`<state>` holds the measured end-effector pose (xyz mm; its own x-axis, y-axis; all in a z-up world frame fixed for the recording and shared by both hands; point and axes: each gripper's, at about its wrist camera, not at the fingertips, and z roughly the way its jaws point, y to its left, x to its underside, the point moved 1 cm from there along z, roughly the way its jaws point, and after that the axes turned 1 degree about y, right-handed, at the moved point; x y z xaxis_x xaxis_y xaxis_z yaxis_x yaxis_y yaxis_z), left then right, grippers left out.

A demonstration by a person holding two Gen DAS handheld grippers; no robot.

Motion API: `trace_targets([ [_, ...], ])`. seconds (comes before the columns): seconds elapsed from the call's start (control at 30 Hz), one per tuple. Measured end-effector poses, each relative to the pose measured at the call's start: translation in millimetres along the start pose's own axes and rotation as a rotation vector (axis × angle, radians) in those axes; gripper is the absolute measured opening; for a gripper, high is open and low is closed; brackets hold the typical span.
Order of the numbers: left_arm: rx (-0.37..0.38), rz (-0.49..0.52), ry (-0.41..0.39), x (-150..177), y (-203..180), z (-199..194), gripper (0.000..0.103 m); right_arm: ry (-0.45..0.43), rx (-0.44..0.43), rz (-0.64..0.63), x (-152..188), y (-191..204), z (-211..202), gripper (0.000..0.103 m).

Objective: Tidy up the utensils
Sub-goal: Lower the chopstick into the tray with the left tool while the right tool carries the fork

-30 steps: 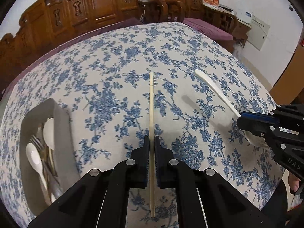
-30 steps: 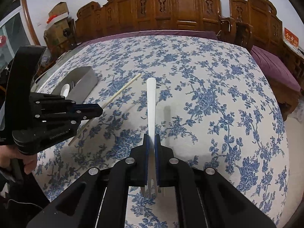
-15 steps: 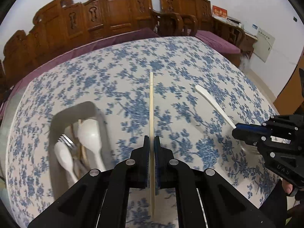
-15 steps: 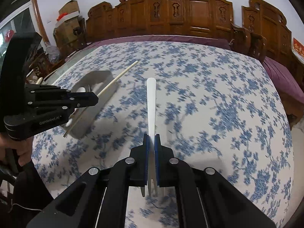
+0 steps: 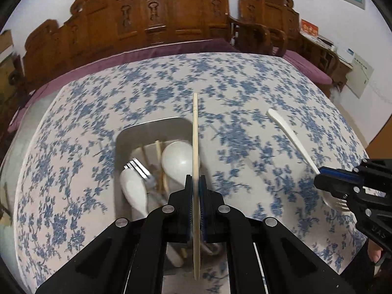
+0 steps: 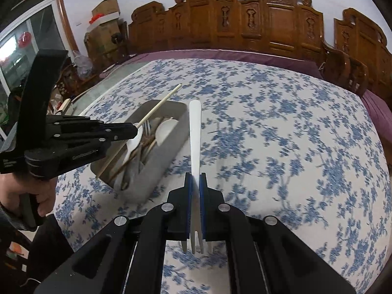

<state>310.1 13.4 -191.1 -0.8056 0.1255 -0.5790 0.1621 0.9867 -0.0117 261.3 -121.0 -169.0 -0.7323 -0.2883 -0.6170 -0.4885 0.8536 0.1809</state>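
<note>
On the desk [image 5: 245, 85], which is covered with a white cloth printed with blue flowers, stands a grey rectangular metal tray [image 5: 152, 127]. Inside the tray lie two white plastic spoons [image 5: 177, 159], a silver metal fork [image 5: 139, 169] and thin wooden chopsticks [image 5: 158, 152], all loosely piled together.

Left gripper [image 5: 195, 183]: its fingers are clenched on a single pale wooden chopstick [image 5: 195, 134]. The chopstick runs straight along the line of the fingers and sticks out at both ends. In the right wrist view this gripper [image 6: 133, 129] sits over the near part of the tray, with the chopstick [image 6: 161, 103] slanting above the tray's contents. A hand [image 6: 36, 196] grips its handle.

Right gripper [image 6: 195, 183]: its fingers are clamped on a white plastic fork [image 6: 195, 132]. The handle points forward and the tines protrude behind the fingers. The fork is held just beside the tray's right wall, above the cloth. In the left wrist view this gripper [image 5: 318, 178] appears at the right edge, well apart from the tray.

Beyond the desk stand carved brown wooden chairs [image 6: 281, 19] against a white wall.
</note>
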Motion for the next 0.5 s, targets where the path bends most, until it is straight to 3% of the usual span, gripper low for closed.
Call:
trace_targets([
  [0.5, -0.001, -0.066, 0.025, 13, 39, 25, 0.005, 0.024, -0.023, -0.025, -14, 33, 22, 0.007],
])
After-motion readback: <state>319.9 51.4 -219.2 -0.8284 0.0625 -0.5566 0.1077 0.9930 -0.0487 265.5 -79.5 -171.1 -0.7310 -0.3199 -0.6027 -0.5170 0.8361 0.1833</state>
